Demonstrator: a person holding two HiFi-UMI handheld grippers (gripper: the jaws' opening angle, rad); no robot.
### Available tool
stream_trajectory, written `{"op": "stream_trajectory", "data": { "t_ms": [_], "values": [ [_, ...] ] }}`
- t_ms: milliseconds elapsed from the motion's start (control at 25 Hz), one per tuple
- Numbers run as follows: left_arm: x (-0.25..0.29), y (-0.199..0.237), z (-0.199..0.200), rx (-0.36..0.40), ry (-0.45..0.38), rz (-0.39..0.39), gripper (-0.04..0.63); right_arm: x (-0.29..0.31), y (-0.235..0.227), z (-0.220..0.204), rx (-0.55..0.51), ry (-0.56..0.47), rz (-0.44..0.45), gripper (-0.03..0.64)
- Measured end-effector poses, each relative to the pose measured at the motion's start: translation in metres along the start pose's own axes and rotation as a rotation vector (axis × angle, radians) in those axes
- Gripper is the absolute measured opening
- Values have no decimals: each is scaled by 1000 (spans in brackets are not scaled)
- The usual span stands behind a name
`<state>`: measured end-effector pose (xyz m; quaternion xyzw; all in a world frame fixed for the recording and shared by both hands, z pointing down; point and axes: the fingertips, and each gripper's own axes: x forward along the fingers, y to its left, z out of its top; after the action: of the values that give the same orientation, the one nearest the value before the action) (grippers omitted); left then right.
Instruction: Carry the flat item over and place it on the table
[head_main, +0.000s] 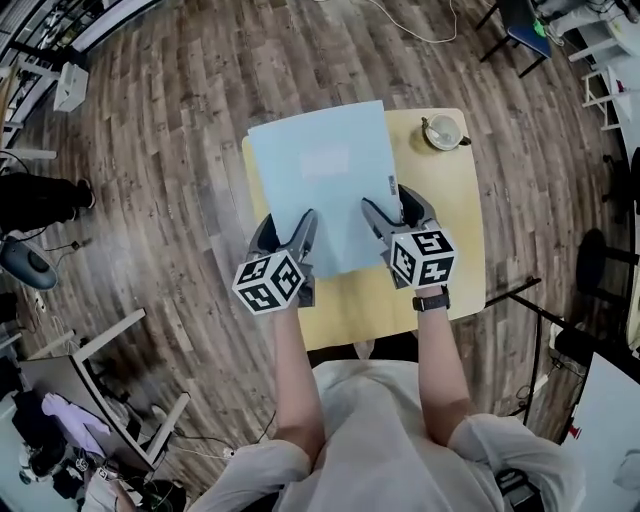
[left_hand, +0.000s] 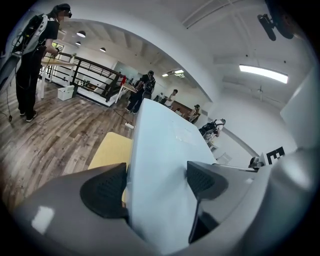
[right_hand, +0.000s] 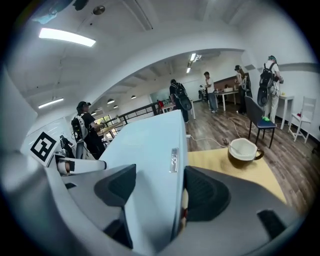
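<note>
Pale blue flat item (head_main: 320, 180), a thin stiff sheet, is gripped at its near edge. It reaches fwd from both sets of jaws over the yellow table (head_main: 455, 260). The left gripper (head_main: 287, 228) grasps the near-left part and the right gripper (head_main: 395, 208) the near-right. Each pair of jaws is clenched on the sheet, one jaw on each face.

To set it down well, I'd judge: lower both grippers together and keep the sheet level. Steer it twd your right, since its far-left corner overhangs the table edge. Let go only once it rests flat. Mind the cup (head_main: 443, 131), ahead & right of the right jaws, near the sheet but apart from it.

The head view shows the overhang and both grips at once; the gripper views don't. The right gripper view shows the cup's pale inside, and the left gripper view misses the cup entirely. No view settles whether the sheet touches the table yet.
</note>
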<state>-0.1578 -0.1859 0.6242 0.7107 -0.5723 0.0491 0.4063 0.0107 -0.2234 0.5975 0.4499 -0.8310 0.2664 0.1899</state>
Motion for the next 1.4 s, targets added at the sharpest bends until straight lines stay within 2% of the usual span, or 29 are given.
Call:
{"op": "stream_trajectory", "data": {
  "t_ms": [320, 600, 800, 1000, 1160, 1400],
  "values": [
    [29, 26, -33, -44, 92, 33, 380, 31, -16, -38, 41, 81, -24, 322],
    [46, 38, -54, -75, 135, 51, 380, 46, -27, -59, 51, 124, -41, 322],
    [50, 41, -71, -68, 180, 90, 380, 51, -35, -81, 97, 160, -42, 322],
    [58, 44, -74, -29, 215, 139, 382, 58, -41, -89, 107, 146, -38, 322],
    [62, 48, -75, -65, 239, 128, 390, 61, -41, -89, 100, 141, -37, 322],
    [66, 51, -76, -56, 227, 124, 390, 67, -44, -91, 113, 143, -27, 322]
  ]
}}
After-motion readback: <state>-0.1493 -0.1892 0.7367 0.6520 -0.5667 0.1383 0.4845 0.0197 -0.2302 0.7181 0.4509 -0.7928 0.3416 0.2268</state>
